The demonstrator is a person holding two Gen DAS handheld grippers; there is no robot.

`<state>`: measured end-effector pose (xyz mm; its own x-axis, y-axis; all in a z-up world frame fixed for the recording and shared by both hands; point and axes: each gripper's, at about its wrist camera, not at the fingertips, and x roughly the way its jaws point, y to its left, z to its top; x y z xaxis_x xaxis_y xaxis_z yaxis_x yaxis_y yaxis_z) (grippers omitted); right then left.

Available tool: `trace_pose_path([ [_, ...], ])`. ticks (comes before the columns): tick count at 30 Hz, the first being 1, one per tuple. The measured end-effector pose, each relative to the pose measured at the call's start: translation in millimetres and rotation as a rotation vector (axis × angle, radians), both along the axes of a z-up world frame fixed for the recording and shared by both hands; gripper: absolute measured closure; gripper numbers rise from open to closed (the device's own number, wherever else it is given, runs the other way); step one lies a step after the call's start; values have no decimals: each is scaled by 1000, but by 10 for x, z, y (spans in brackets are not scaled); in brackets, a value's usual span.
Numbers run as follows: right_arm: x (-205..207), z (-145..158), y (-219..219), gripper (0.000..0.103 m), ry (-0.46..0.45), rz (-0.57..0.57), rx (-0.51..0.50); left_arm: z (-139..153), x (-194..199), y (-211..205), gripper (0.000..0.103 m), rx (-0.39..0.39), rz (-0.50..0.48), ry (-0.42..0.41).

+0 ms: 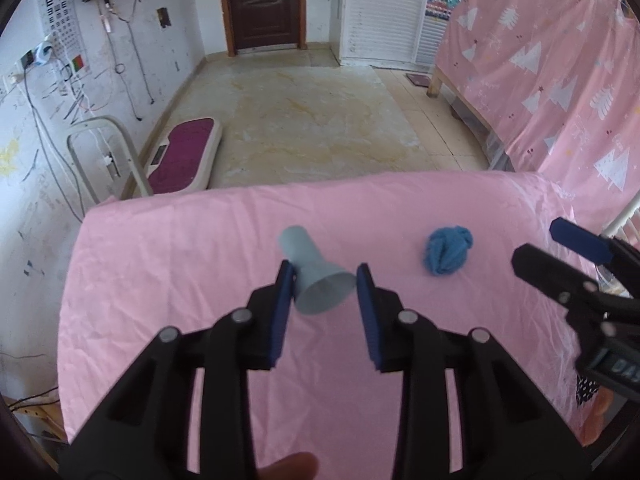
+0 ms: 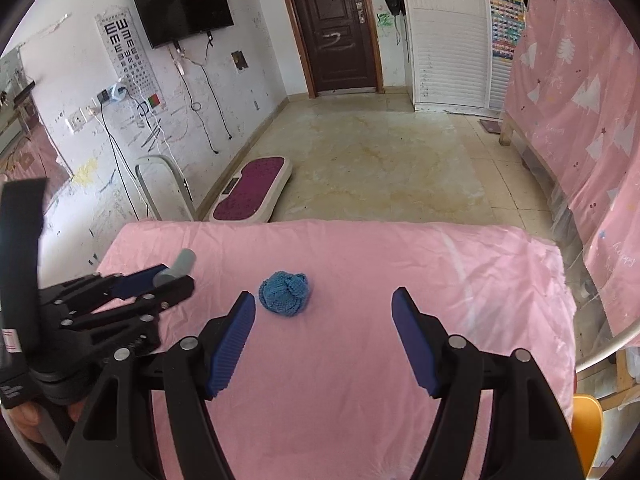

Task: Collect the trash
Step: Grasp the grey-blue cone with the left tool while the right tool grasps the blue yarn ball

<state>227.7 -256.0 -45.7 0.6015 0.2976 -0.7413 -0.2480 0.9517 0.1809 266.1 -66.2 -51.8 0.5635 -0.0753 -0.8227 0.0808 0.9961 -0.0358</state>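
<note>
A grey paper cup (image 1: 314,276) is clamped between the pads of the left gripper (image 1: 324,280), near the middle of the pink-covered table (image 1: 200,248). The right gripper (image 2: 324,308) is held open, empty, just short of a blue crumpled ball (image 2: 285,293) right of the cup. Wide bare cloth is noted toward every table edge.

The right gripper (image 1: 560,248) is cut off by the right edge of the left wrist view, its body out of view. In the right wrist view, the left gripper (image 2: 176,280) covers the wide end of the grey cup (image 2: 182,262). Whether the blue pads (image 1: 285,280) press the cup (image 1: 316,280) cannot be told. The wall chart (image 2: 126,50) has lower rows too small to read.
</note>
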Motion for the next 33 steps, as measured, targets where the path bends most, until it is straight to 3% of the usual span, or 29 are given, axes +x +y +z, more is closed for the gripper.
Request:
trace_pose_path([
  [12,252,-334,479,46,34,66,-62,20,-31,269,72,-19,60,-17],
  [18,323,-422,590,61,42,78,-80,9,-64,307,72,-31,60,-21],
  [20,335,-469,606,75,50,80,-90,13,-73,312,72,-32,58,-25],
  [23,320,-482,639,88,40,85,-112,17,-116,332,72,-32,54,-30],
  [33,69,-318,479,88,-23,53,-122,139,-233,244,72,-31,28,-61],
])
